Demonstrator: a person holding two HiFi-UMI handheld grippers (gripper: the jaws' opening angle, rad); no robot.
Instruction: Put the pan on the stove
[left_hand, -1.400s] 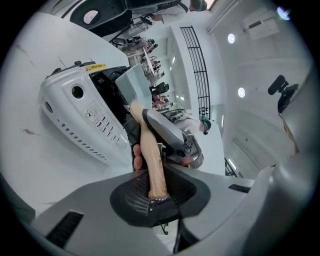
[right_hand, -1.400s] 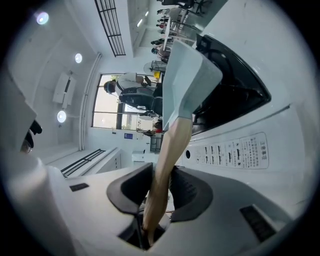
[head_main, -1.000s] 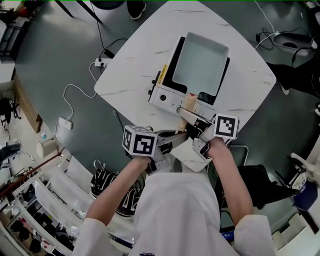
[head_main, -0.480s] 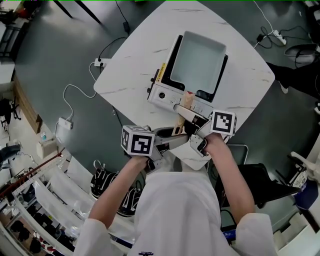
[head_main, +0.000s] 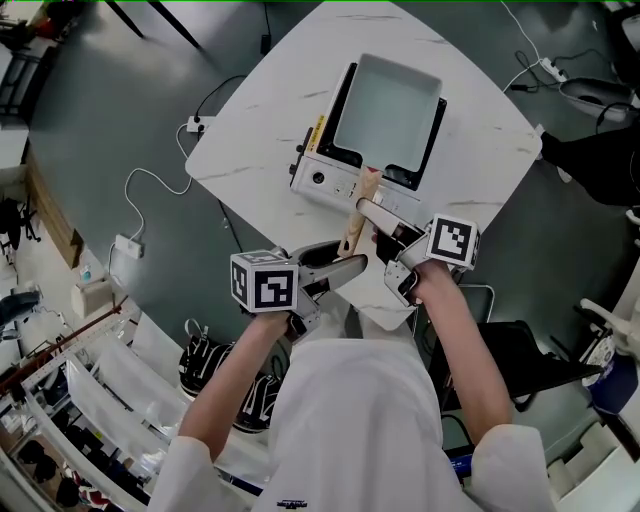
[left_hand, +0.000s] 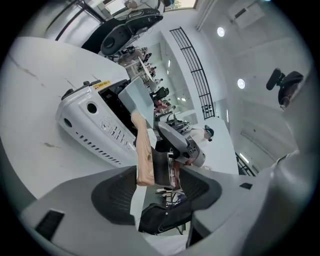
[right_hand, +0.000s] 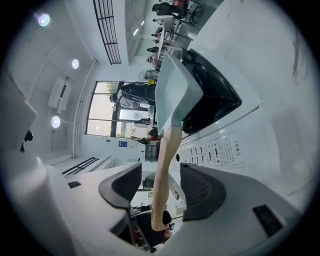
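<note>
A square pale-grey pan (head_main: 385, 105) sits on the black top of a white tabletop stove (head_main: 325, 180). Its wooden handle (head_main: 356, 210) sticks out toward me. My right gripper (head_main: 385, 225) is opening, and the handle (right_hand: 162, 170) runs between its pads with a gap on each side. My left gripper (head_main: 338, 268) is opening too. It lies just behind the handle's end (left_hand: 144, 160), which reaches its fingertips untouched. The pan (right_hand: 175, 95) rests on the stove (right_hand: 220, 147) in the right gripper view. The left gripper view shows the pan (left_hand: 135, 97), the stove (left_hand: 95, 125) and the right gripper (left_hand: 177, 145).
The stove stands on a white marble-look table (head_main: 480, 170) with rounded corners. A power strip (head_main: 190, 125) and cables lie on the grey floor at the left. A black chair (head_main: 520, 365) stands at my right. Shelves with shoes (head_main: 200, 365) are at lower left.
Both grippers have opened off the wooden handle. The left gripper has drawn back toward me, away from the stove. The pan stays on the stove.
</note>
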